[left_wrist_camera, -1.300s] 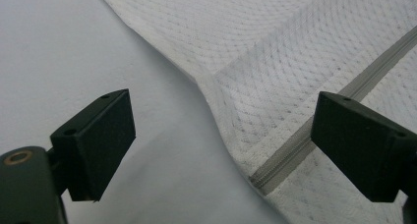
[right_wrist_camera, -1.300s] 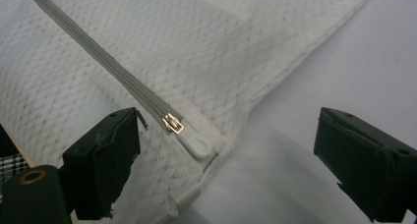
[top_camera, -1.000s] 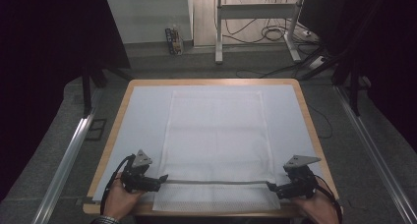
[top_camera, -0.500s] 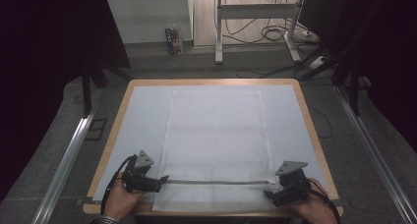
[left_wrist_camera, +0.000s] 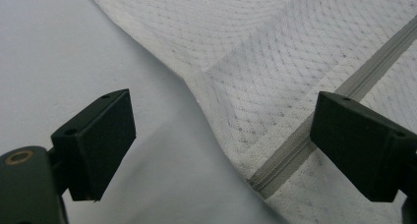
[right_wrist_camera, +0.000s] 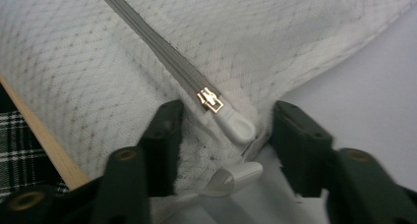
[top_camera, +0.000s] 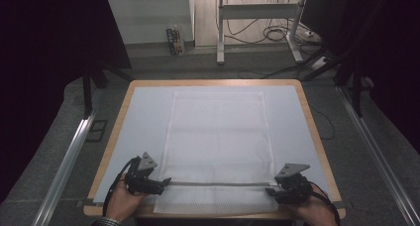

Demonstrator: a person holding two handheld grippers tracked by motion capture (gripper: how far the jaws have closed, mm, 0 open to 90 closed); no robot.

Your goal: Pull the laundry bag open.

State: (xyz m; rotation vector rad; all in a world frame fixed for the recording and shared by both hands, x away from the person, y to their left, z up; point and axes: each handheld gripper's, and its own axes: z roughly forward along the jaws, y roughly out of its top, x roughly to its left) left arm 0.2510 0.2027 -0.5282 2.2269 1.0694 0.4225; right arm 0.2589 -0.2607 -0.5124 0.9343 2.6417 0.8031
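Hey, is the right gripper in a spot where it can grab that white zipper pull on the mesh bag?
Probably yes. The right gripper stands open with the zipper pull lying between its jaws on the mesh bag, and nothing blocks it.

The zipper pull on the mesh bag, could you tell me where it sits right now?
The zipper pull sits at the right end of the grey zipper, between the open jaws of the right gripper, near the table's near edge.

Mesh bag (top_camera: 218, 137) on table (top_camera: 307, 114), zipper (top_camera: 218, 183) seemingly along near edge
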